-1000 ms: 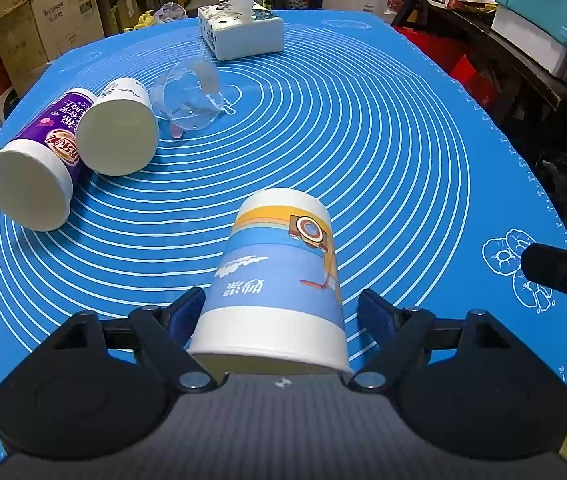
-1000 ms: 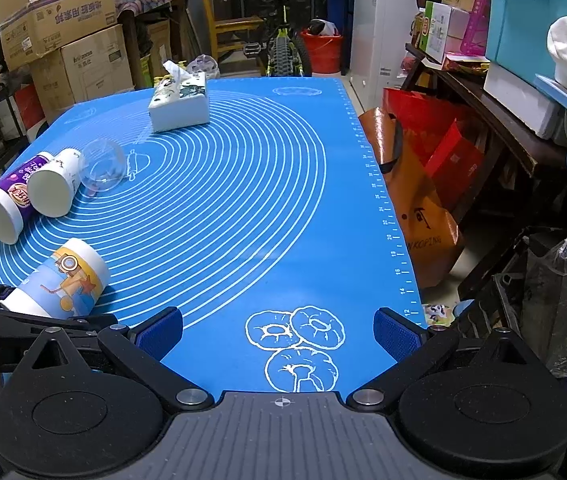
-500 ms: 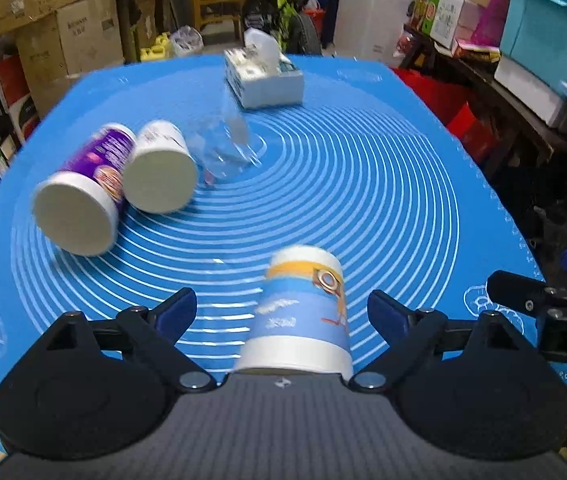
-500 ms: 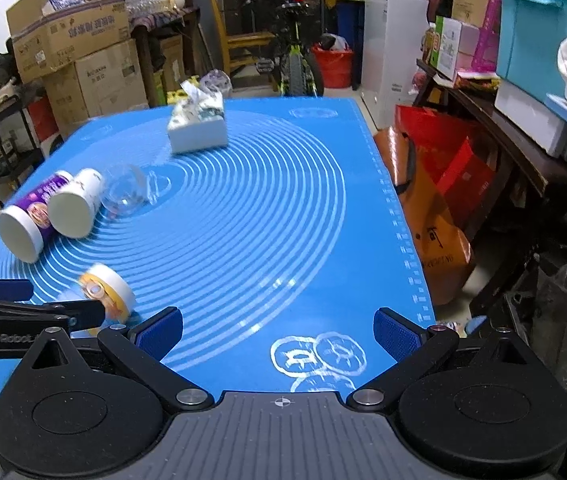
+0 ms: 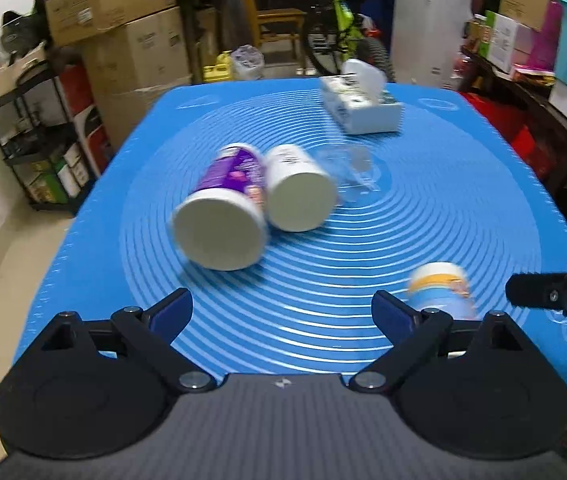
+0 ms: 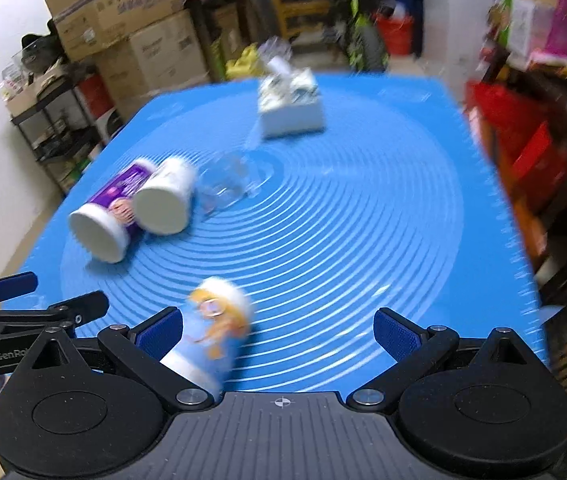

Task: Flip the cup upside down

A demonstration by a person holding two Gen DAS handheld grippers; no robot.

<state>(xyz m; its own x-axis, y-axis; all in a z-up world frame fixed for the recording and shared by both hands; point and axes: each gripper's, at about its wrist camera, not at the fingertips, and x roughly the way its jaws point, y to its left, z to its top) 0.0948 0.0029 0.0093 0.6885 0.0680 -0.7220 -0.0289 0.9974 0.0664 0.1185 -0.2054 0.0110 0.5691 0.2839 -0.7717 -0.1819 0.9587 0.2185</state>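
A blue and orange cartoon paper cup (image 5: pixel 441 290) stands upside down on the blue mat, bottom up, and also shows in the right wrist view (image 6: pixel 213 328). It is blurred. My left gripper (image 5: pixel 281 312) is open and empty, with the cup just outside its right finger. My right gripper (image 6: pixel 279 330) is open and empty, with the cup by its left finger. A purple cup (image 5: pixel 223 216), a white cup (image 5: pixel 297 194) and a clear plastic cup (image 5: pixel 347 172) lie on their sides further back.
A white tissue box (image 5: pixel 361 104) stands at the far side of the blue mat (image 5: pixel 423 200). Cardboard boxes (image 5: pixel 123 32), a shelf rack, a bicycle and cluttered furniture surround the table. The right gripper's tip (image 5: pixel 555 292) shows at the right edge.
My left gripper has let go of the cartoon cup, pulled back and swung left. The cup now stands free, bottom up. My right gripper has moved left toward it.
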